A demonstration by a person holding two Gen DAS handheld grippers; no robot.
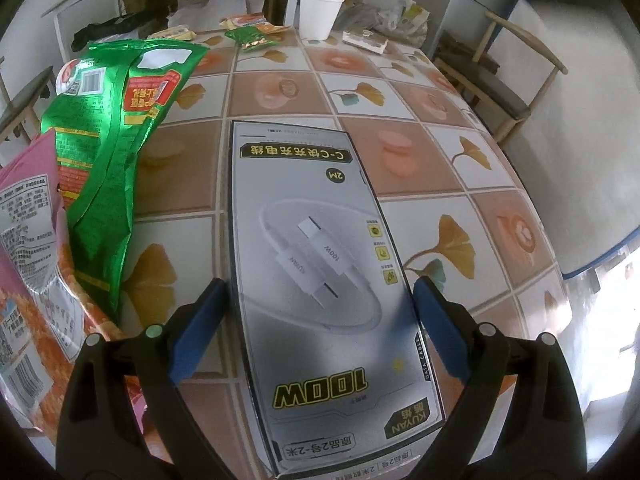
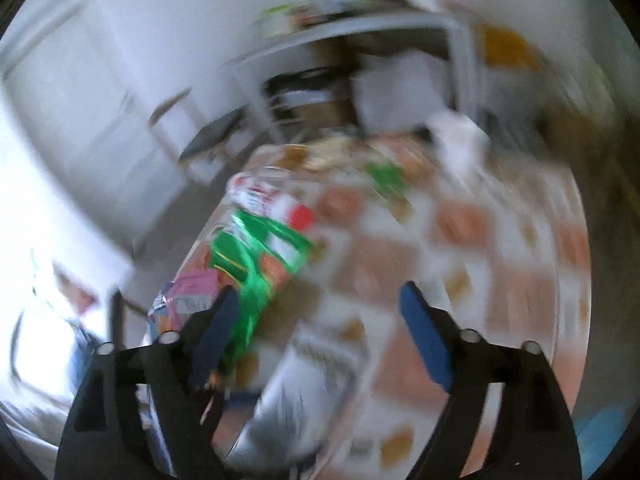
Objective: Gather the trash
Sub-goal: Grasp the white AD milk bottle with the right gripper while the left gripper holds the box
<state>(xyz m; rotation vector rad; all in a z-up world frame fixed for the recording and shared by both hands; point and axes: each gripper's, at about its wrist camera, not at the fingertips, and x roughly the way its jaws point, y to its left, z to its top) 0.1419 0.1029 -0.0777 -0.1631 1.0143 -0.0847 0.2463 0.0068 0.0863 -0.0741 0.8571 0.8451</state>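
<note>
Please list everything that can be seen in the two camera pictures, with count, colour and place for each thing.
cable box: one, grey and white, flat on the table between the left fingers
green snack bag: one, green, left side of the table
pink packet: one, pink and orange, at the left edge, beside the green bag
paper cup: one, white, far end of the table
small wrappers: several, green and yellow, far end
flat carton: one, white, beside the cup
table: one, tiled leaf pattern
chair: one, wooden, right
left gripper: black, blue fingers
right gripper: open, empty, view blurred
</note>
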